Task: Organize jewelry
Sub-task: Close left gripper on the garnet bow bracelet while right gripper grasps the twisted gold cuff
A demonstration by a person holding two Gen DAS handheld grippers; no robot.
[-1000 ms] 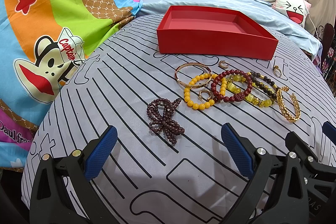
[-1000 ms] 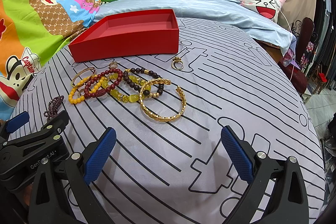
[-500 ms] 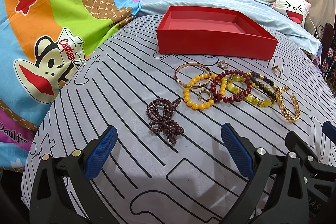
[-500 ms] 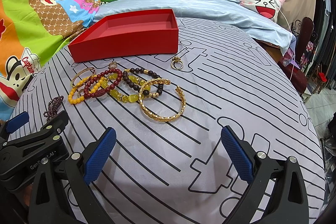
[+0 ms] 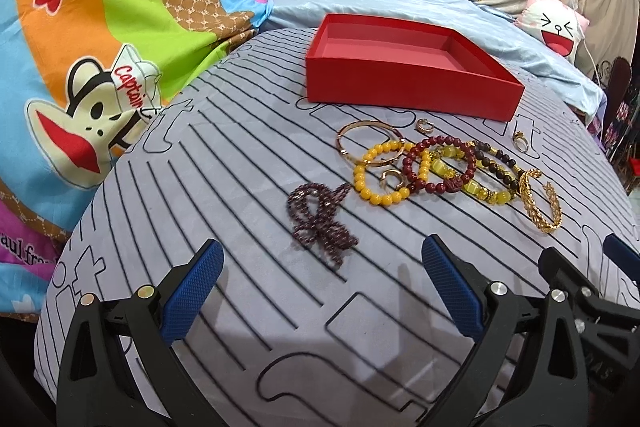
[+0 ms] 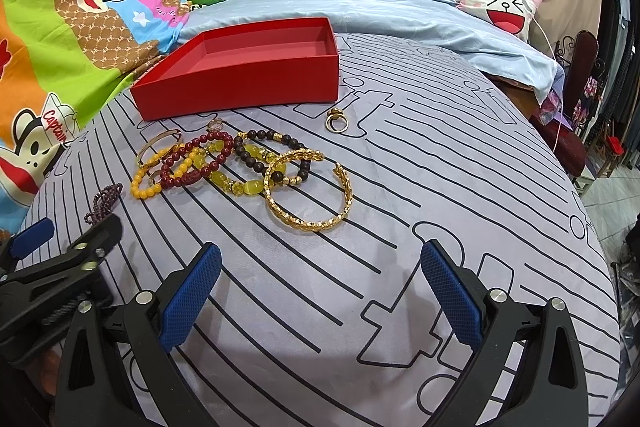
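The dark purple beaded necklace (image 5: 320, 217) lies bunched in a tangle, its strands hard to separate; in the right wrist view only part of it (image 6: 105, 201) shows beside the black frame of the left tool (image 6: 60, 259). The bracelets overlap, so each hides part of another: a yellow bead bracelet (image 5: 380, 171) crosses a thin rose-gold bangle (image 5: 368, 141) and a dark red bead bracelet (image 5: 438, 163), which lies over a pale yellow stone bracelet (image 5: 472, 183) and a black bead bracelet (image 5: 496, 163). A woven gold open cuff (image 6: 310, 193) touches the end of the pile. A small ring (image 5: 392, 179) inside the yellow loop is too small to make out. One gold ring (image 6: 337, 119) sits apart, near the empty open red cardboard box (image 6: 240, 79). All rest on the grey black-lined bedsheet (image 6: 460, 207).

The left tool (image 5: 320, 287) hovers low just before the necklace, released, blue pads wide apart, grasping nothing. The right tool (image 6: 320, 291) hangs level beside it, equally spread and empty, short of the gold cuff.
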